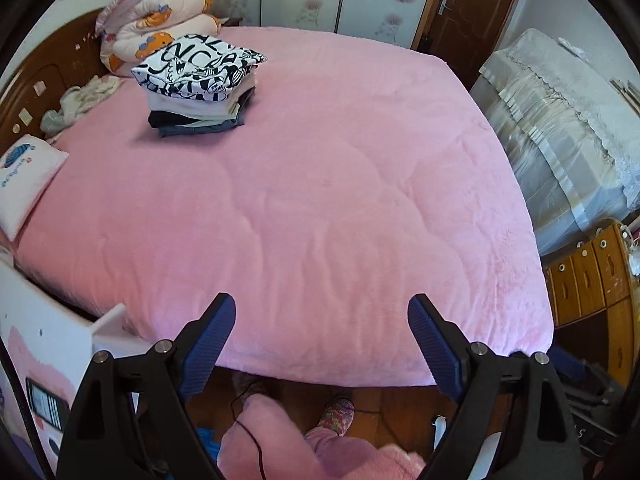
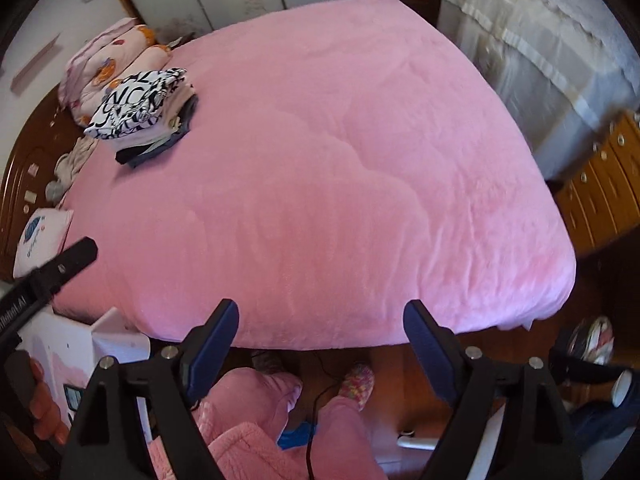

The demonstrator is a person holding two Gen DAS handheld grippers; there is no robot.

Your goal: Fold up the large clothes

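Note:
A stack of folded clothes (image 1: pixel 196 88) (image 2: pixel 146 112), topped by a black-and-white lettered garment, sits at the far left of the pink bed (image 1: pixel 320 200) (image 2: pixel 340 180). My left gripper (image 1: pixel 322 312) hangs above the bed's near edge, open, with nothing between its blue pads. My right gripper (image 2: pixel 320 316) is also open and empty above the near edge. The left gripper's body (image 2: pixel 48 268) shows at the left of the right wrist view, held by a hand (image 2: pixel 44 404).
A rolled quilt (image 1: pixel 156 20) and a small pillow (image 1: pixel 24 184) lie by the wooden headboard (image 1: pixel 44 76). A covered piece of furniture (image 1: pixel 560 128) and a wooden drawer unit (image 1: pixel 592 272) stand right of the bed. The person's pink-clad legs and slippers (image 2: pixel 356 384) are on the floor below.

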